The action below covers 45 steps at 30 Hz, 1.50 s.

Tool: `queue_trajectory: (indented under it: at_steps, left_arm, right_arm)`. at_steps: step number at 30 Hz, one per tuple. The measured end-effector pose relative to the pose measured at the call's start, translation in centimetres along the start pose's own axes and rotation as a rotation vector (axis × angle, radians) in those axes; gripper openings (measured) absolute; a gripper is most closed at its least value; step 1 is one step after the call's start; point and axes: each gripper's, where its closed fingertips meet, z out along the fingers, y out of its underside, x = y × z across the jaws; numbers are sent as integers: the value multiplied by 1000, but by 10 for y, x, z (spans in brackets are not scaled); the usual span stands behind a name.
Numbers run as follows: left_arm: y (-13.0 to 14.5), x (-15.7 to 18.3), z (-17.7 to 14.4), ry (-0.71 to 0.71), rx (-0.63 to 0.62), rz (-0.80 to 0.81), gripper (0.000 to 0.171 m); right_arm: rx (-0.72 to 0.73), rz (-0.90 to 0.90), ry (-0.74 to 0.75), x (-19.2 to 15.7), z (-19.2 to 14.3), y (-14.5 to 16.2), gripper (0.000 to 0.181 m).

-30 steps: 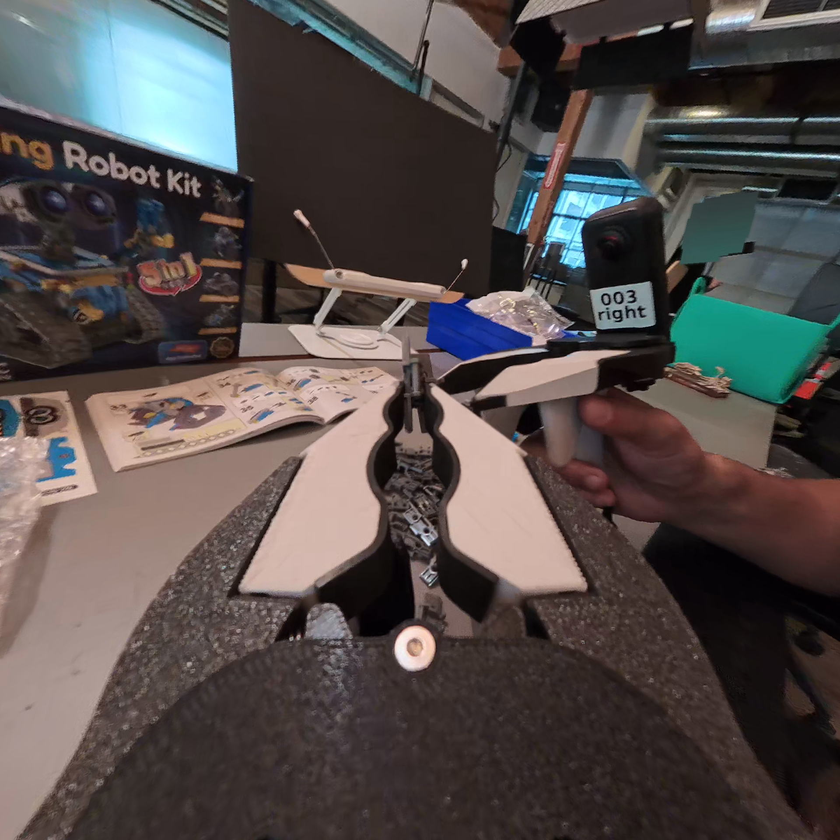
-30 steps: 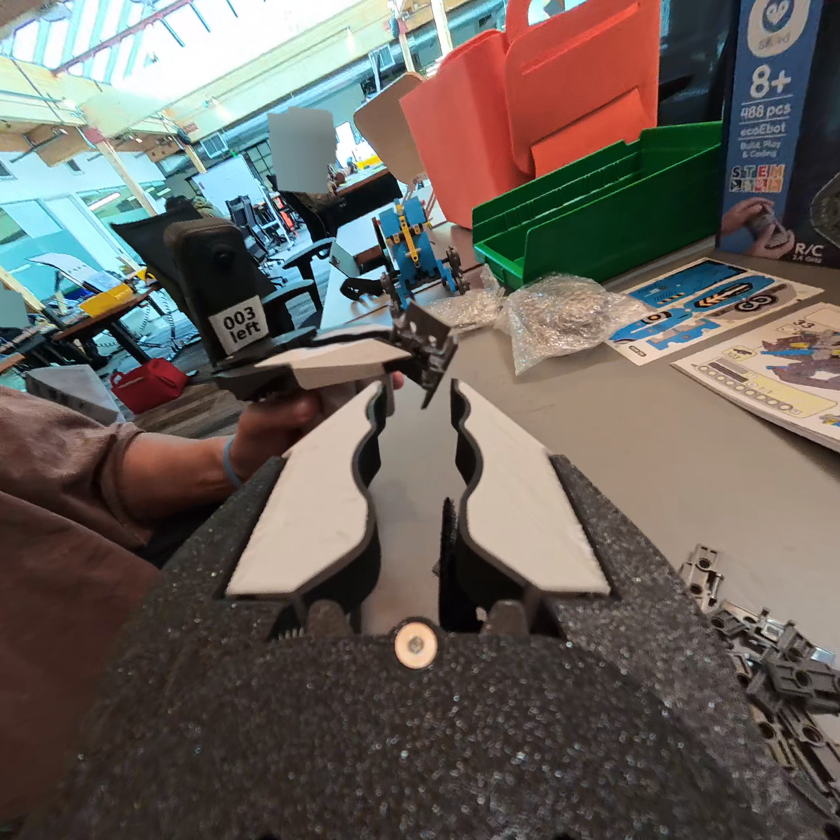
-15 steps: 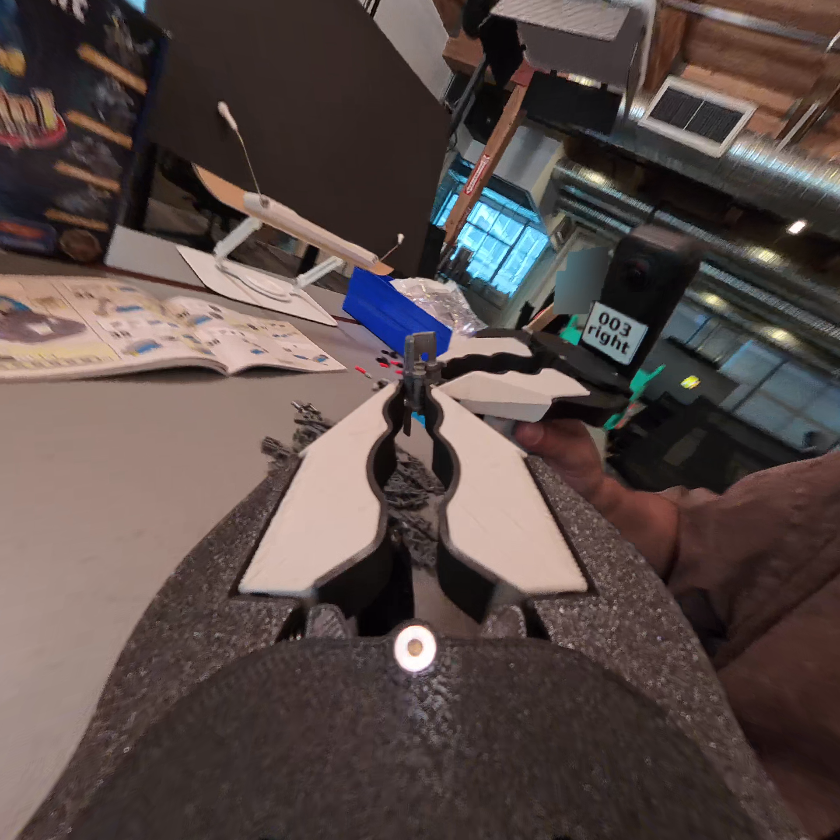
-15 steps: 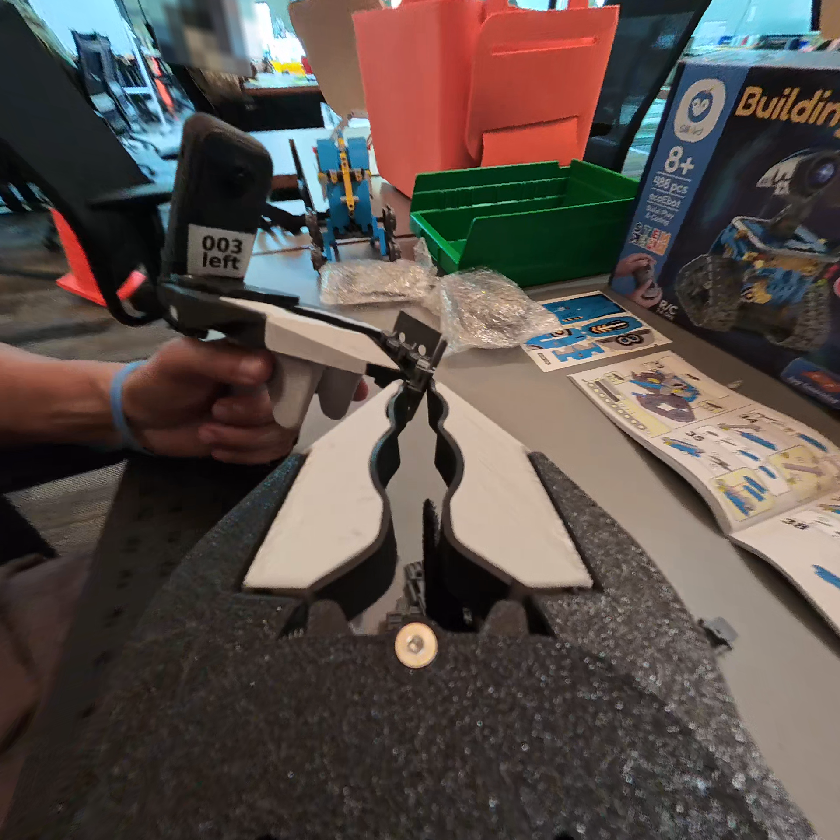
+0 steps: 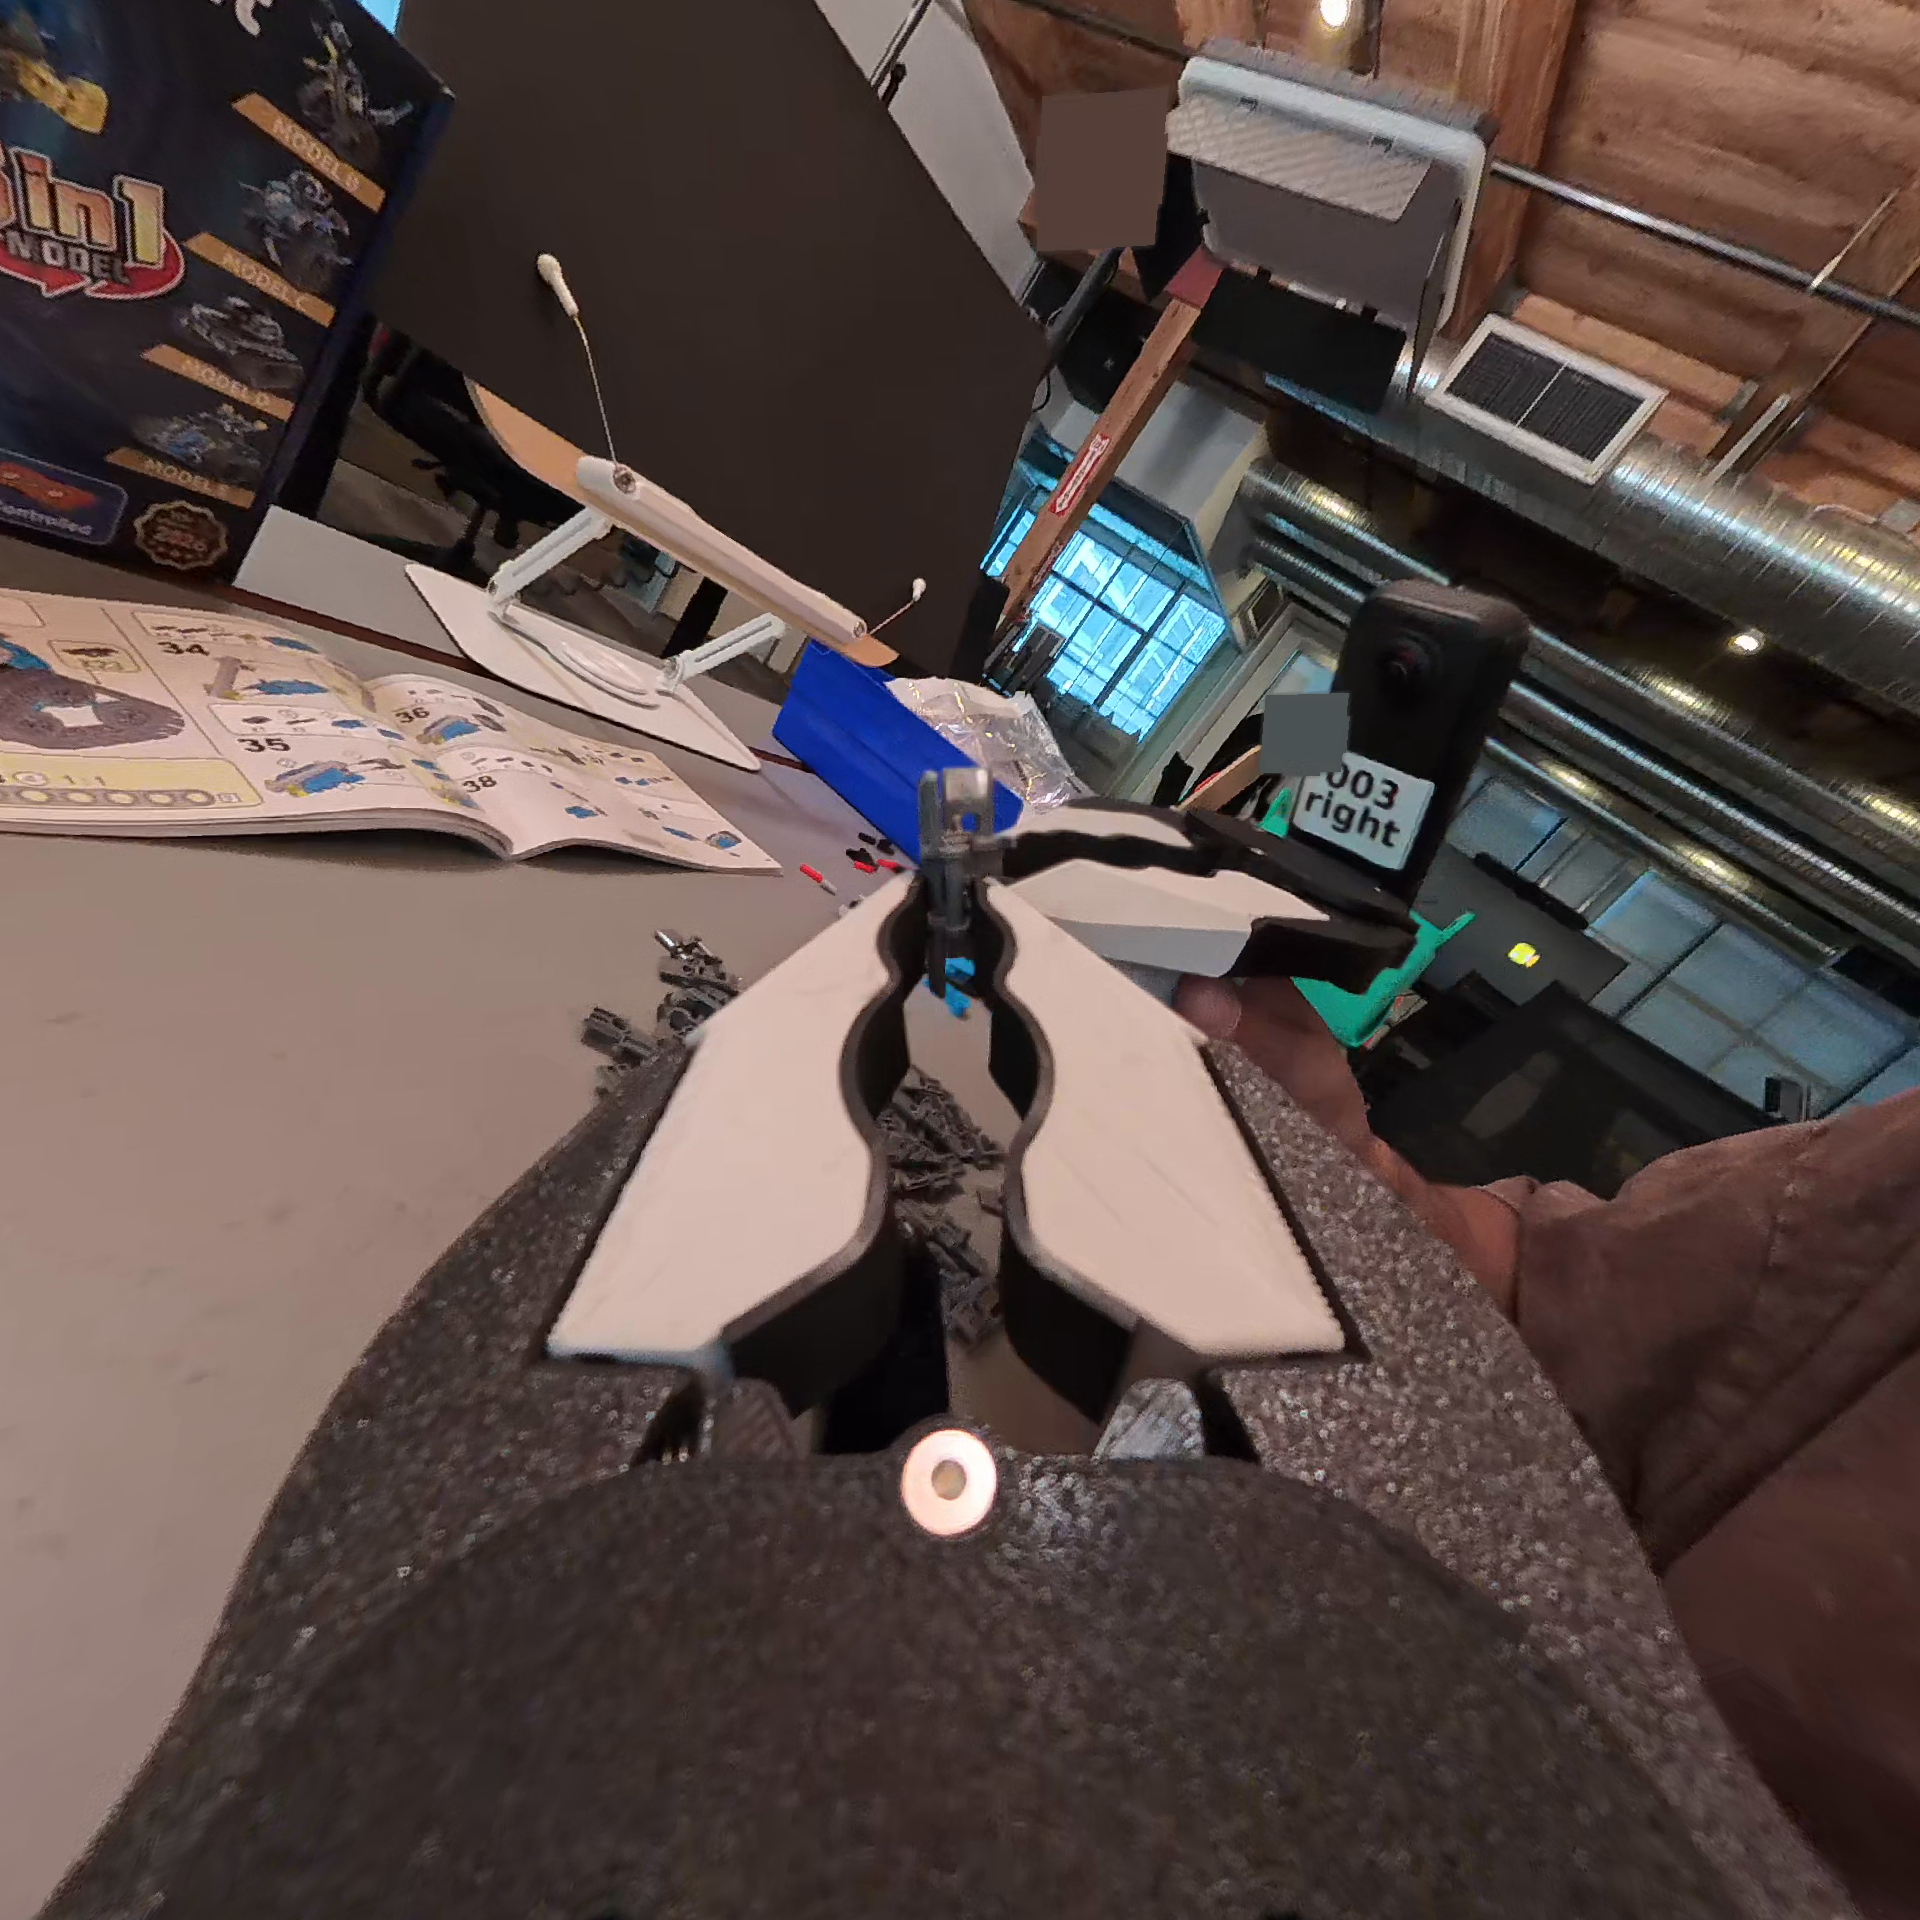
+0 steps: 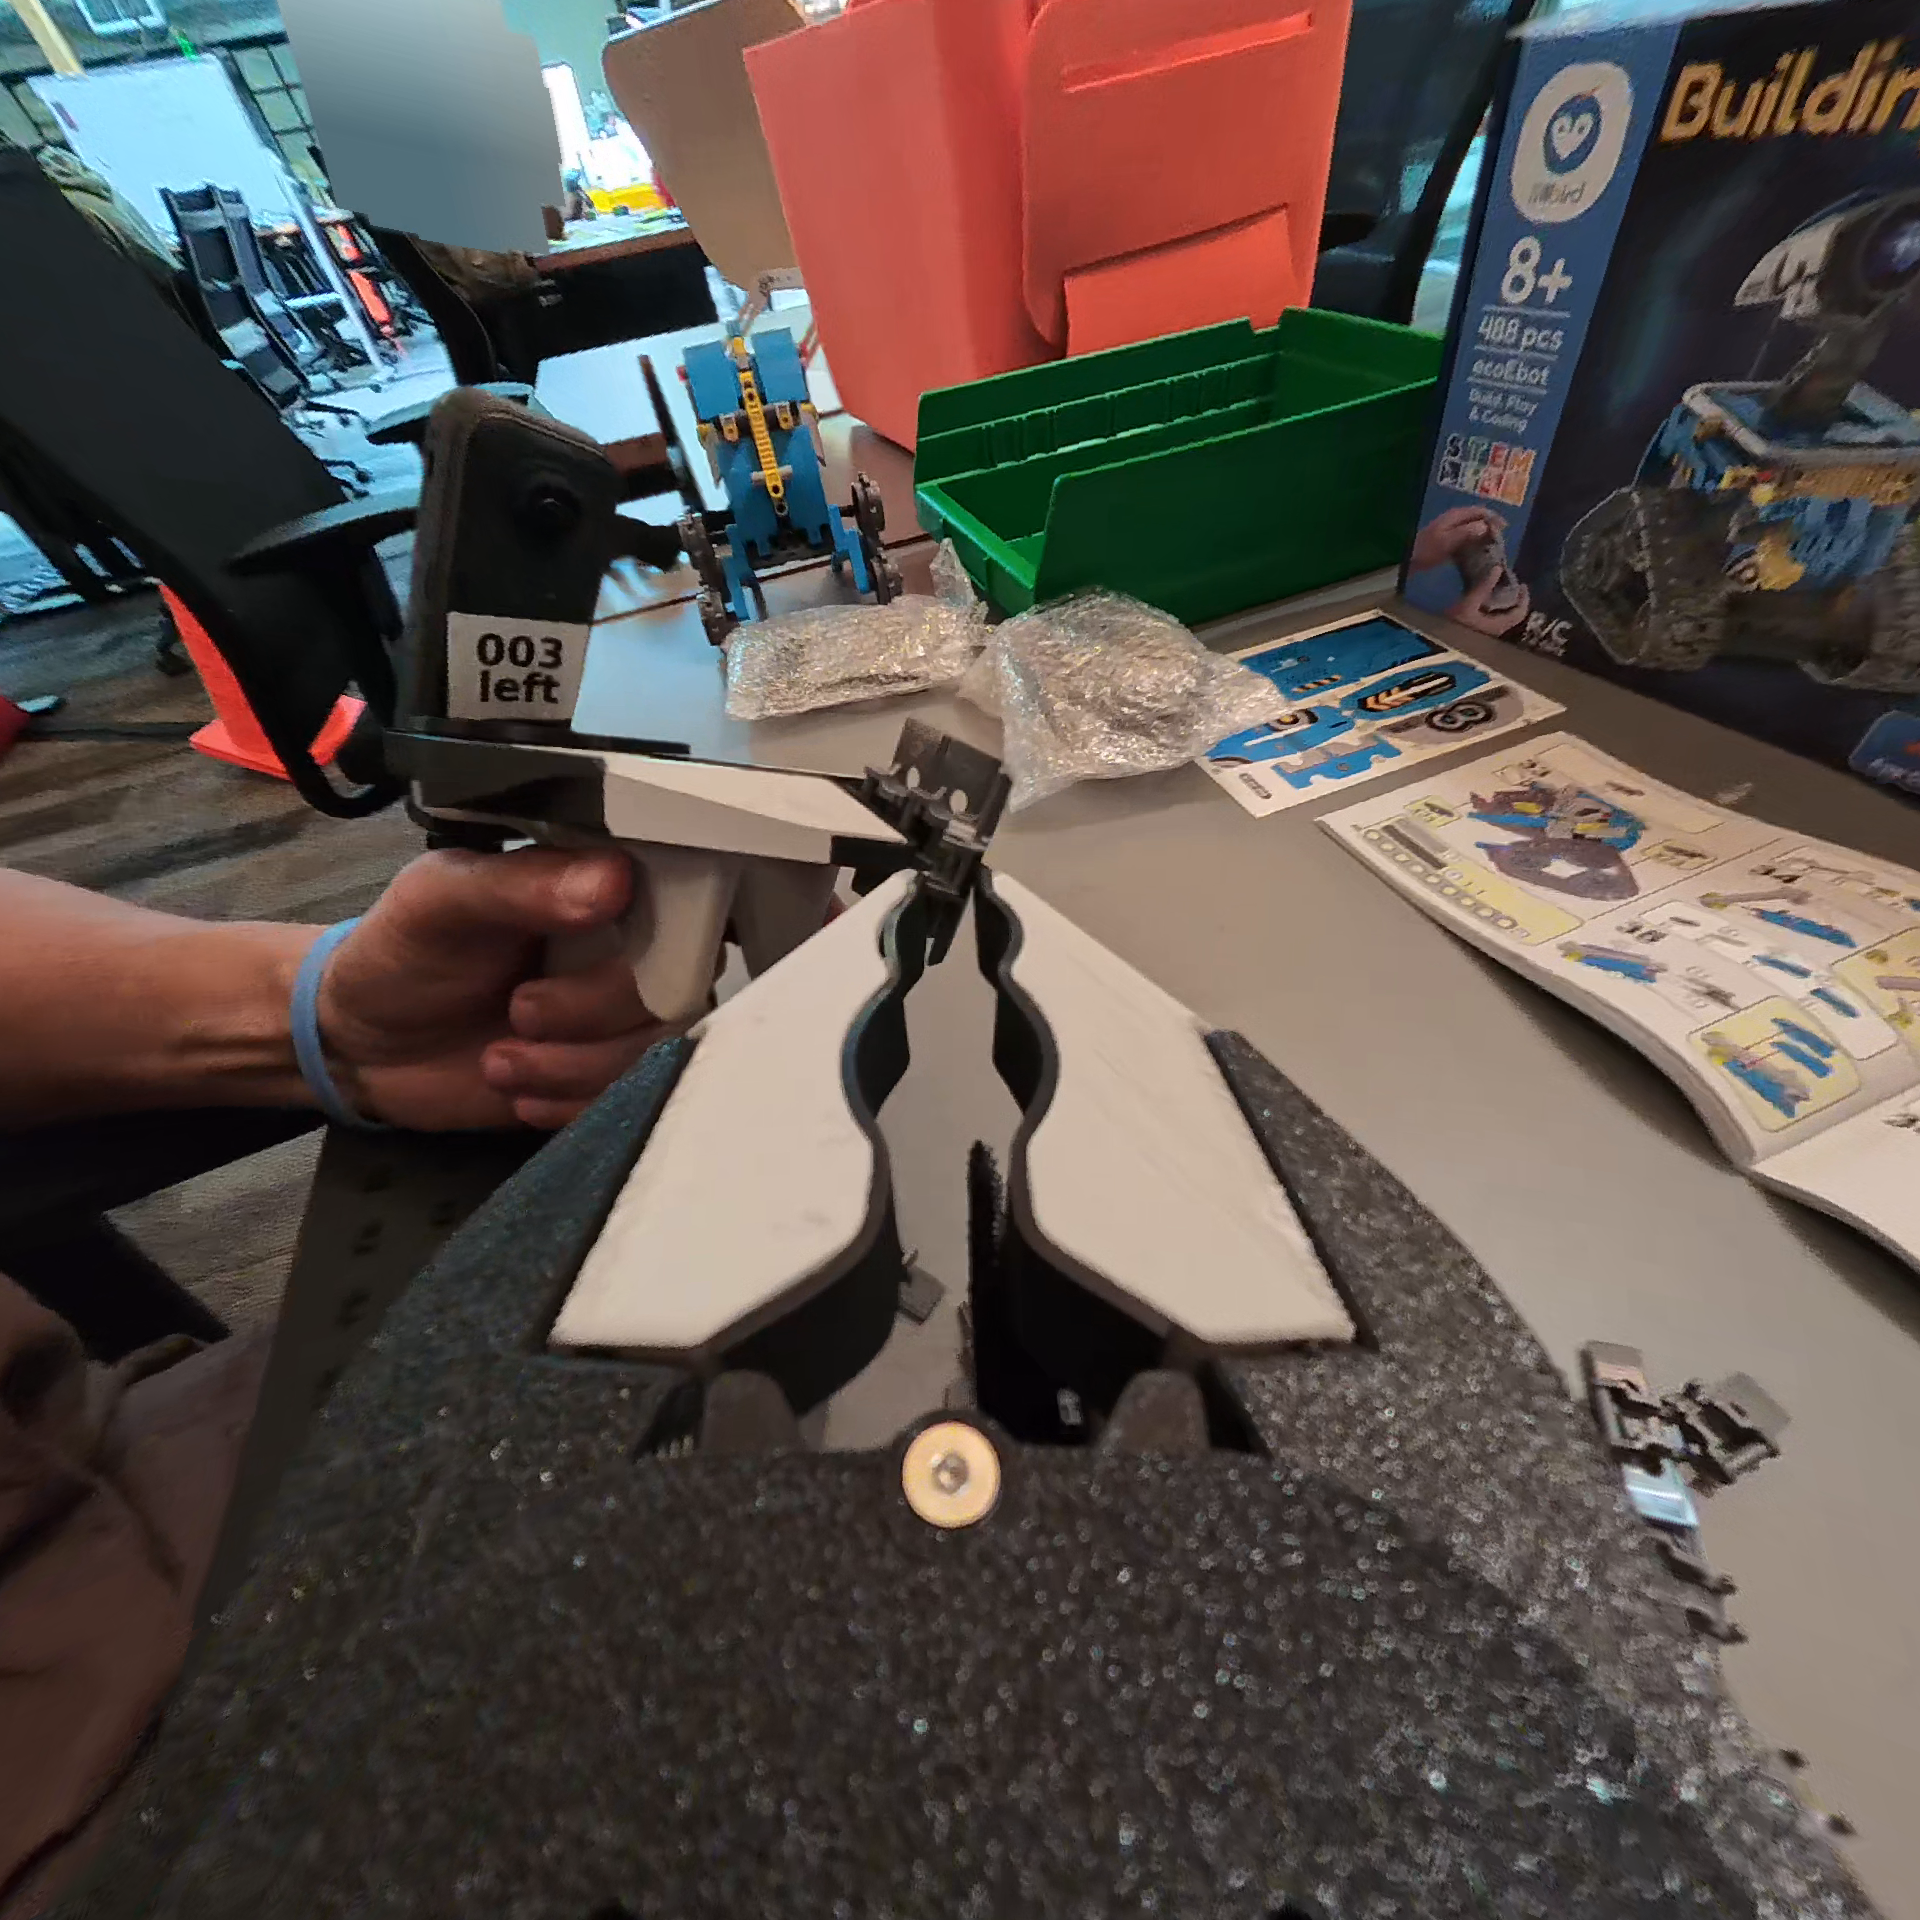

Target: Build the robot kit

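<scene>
The grey bench (image 6: 1351, 987) carries everything, and I place things by the green bin (image 6: 1174, 488) at its far side. Right of the bin stands the big dark-blue kit box (image 6: 1704, 343); behind the bin rises an orange folded bag (image 6: 1039, 187). In front of the bin and toward the kit box lies the open instruction booklet (image 6: 1662, 935), with a sticker sheet (image 6: 1371, 707) between booklet and bin. Left of the bin stands a small blue robot model (image 6: 779, 468), and just before the bin sit two clear bags of parts (image 6: 1101, 686). A loose heap of grey pieces (image 5: 935, 1143) lies on the bench nearer to me, under my left tool. My left gripper (image 5: 951, 904) has its jaws drawn nearly together on a small grey assembly (image 5: 956, 831), which sticks up above the tips, held in the air well in front of the bin. My right gripper (image 6: 951, 904) meets it there, jaws closed to a narrow slit on the lower end of the same assembly. A small blue piece (image 5: 958, 977) shows at the bottom of the assembly, between my left jaws.
</scene>
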Motion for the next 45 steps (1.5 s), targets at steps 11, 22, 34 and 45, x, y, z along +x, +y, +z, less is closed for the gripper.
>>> queue_trajectory:
  at_steps: [11,22,34,45]
  left_arm:
    - [-3,-6,-4,-1,-15,-6,8]
    - [-12,-38,-25,-145,-49,61,7]
    - [16,-32,-18,-119,-272,155,7]
    - [83,-43,-32,-115,-832,-39,8]
  right_arm:
    - [36,282,-185,12,-5,5,4]
    - [-545,-149,-345,-16,-2,116,17]
    - [-623,-328,-338,-26,3,131,18]
    - [-593,-205,-233,-10,-2,121,25]
